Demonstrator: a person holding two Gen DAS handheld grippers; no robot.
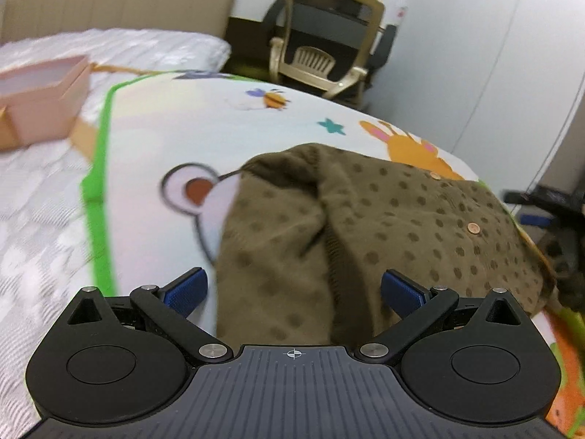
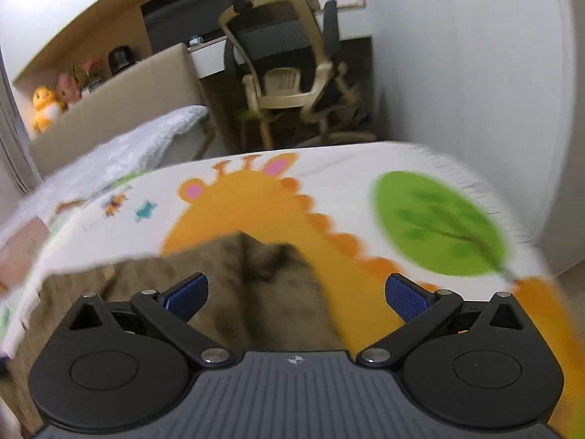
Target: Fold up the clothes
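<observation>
- Hovering with jaws spread wide, the left gripper (image 1: 294,289) frames a draped flap of the cardigan (image 1: 384,226) and pinches nothing.
- Same on the other side: the right gripper (image 2: 296,292) is spread too, with blurred olive cloth between its blue pads (image 2: 186,292) but none of it clamped.
- Best play, I'd say: take an edge, not the bulk, one gripper per corner, and lift evenly so the fold lands flat.
- The knit looks soft and floppy, so a shallow bite could slip.
- It's olive with darker dots and small copper buttons (image 1: 474,227), rumpled, one part flopped over.
- It lies on the cartoon-print blanket (image 1: 226,124) covering the bed; a pink box (image 1: 44,98) sits well apart.
</observation>
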